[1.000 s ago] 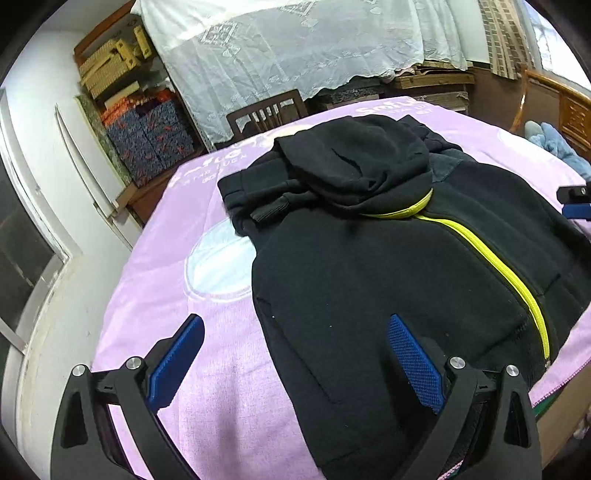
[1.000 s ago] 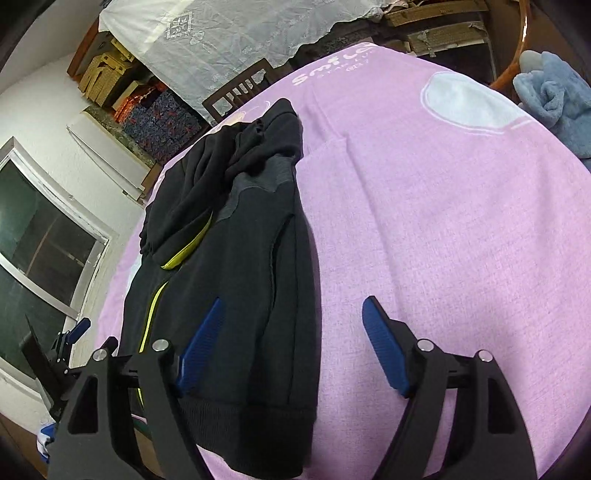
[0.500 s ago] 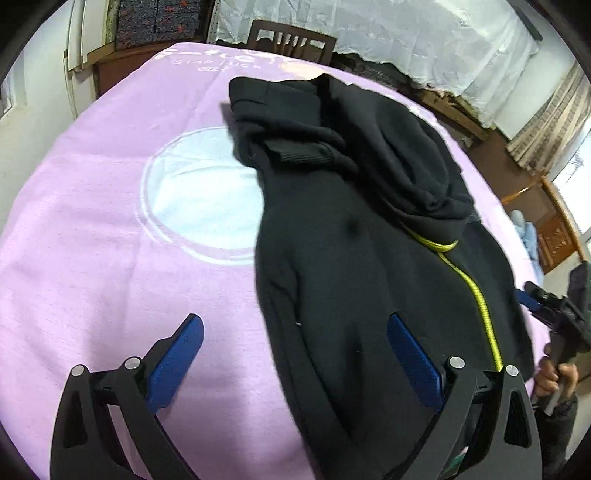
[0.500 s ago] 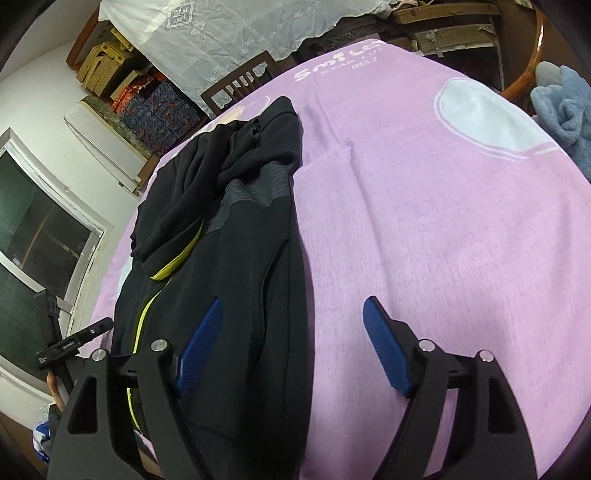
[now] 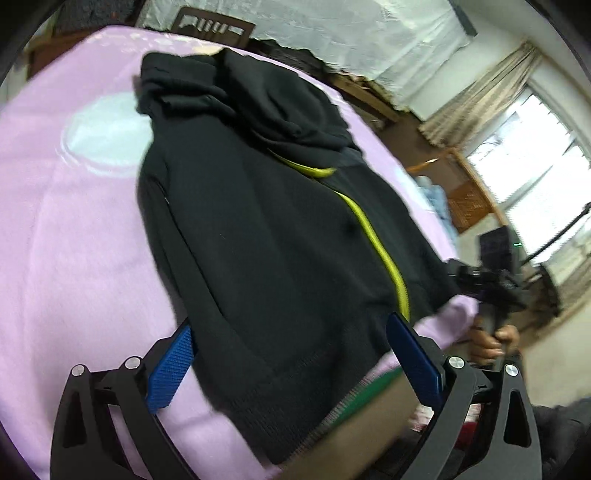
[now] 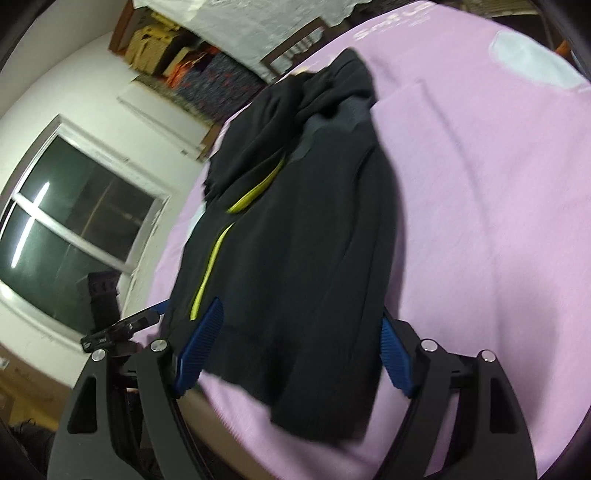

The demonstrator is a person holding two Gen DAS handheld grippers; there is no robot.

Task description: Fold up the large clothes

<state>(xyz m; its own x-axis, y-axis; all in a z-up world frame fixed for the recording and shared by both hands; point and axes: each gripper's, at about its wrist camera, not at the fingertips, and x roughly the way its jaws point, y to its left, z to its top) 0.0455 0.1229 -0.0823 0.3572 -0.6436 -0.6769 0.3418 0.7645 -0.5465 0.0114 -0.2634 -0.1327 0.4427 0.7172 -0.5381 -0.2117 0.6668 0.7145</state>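
A black hoodie (image 5: 266, 236) with a yellow zipper (image 5: 376, 243) lies flat on the pink tablecloth (image 5: 74, 229), hood at the far end and sleeves folded in. My left gripper (image 5: 291, 354) is open, its blue pads (image 5: 170, 365) straddling the hem near the table's front edge. The right gripper (image 6: 297, 350) is open too, and the hoodie's (image 6: 306, 236) right bottom corner lies between its pads (image 6: 201, 347) without being pinched. Each gripper shows in the other's view: the right one (image 5: 491, 280) held by a hand (image 5: 495, 339), the left one (image 6: 122, 326) at the left.
The table's near edge (image 5: 373, 402) runs just under both grippers. A dark wooden chair (image 5: 214, 26) stands at the far side below a white lace cover (image 5: 369, 29). Blue cloth (image 5: 432, 192) lies at the right, and a window (image 6: 74, 225) is on the left wall.
Both grippers have swung in toward the hoodie's bottom hem. The left one turned right and dipped over the hem; the right one shifted left so the hem corner now lies between its fingers.
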